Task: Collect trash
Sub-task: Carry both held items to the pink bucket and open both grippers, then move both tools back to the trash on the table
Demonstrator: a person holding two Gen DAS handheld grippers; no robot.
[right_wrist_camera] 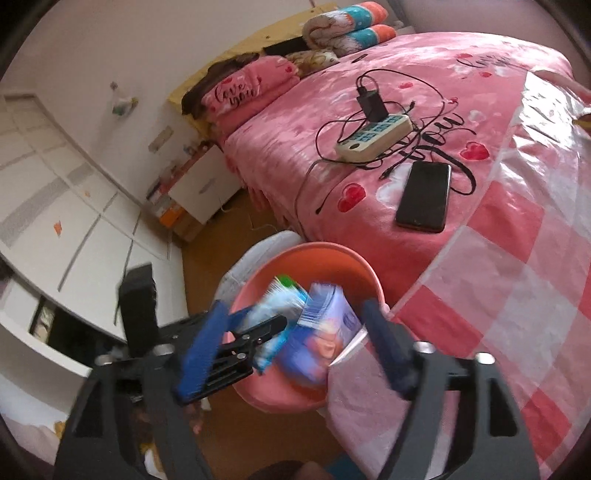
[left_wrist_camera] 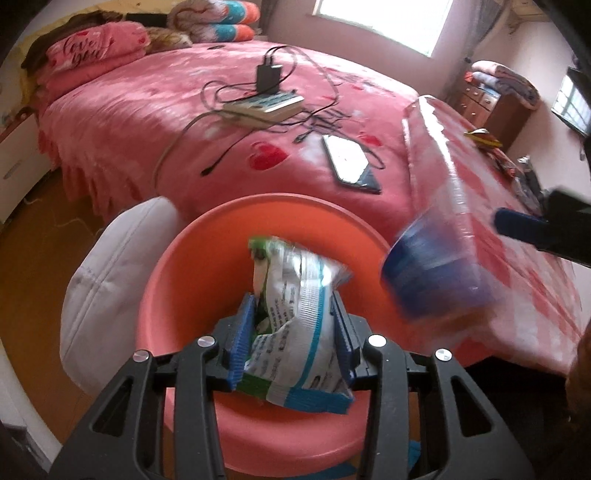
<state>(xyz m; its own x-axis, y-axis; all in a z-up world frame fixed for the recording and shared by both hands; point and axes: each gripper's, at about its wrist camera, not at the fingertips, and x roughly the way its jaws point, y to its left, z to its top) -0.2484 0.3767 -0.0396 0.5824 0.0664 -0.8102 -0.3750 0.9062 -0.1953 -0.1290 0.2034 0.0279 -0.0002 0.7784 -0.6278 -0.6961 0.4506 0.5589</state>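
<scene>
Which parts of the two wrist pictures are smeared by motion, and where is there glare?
Left wrist view: the blue-and-clear plastic package is smeared, the crumpled white-and-green snack wrapper sharper, the window blown out. Right wrist view: that package over the coral plastic bin is blurred; the checked plastic sheet glares.

A crumpled white, blue and green snack wrapper [left_wrist_camera: 295, 317] sits upright above the open mouth of a round salmon-pink bin [left_wrist_camera: 177, 280], which stands on the floor against the bed's edge. A blue-and-purple packet [right_wrist_camera: 325, 332], motion-blurred and tilted, is over the bin's rim beside the wrapper.
</scene>
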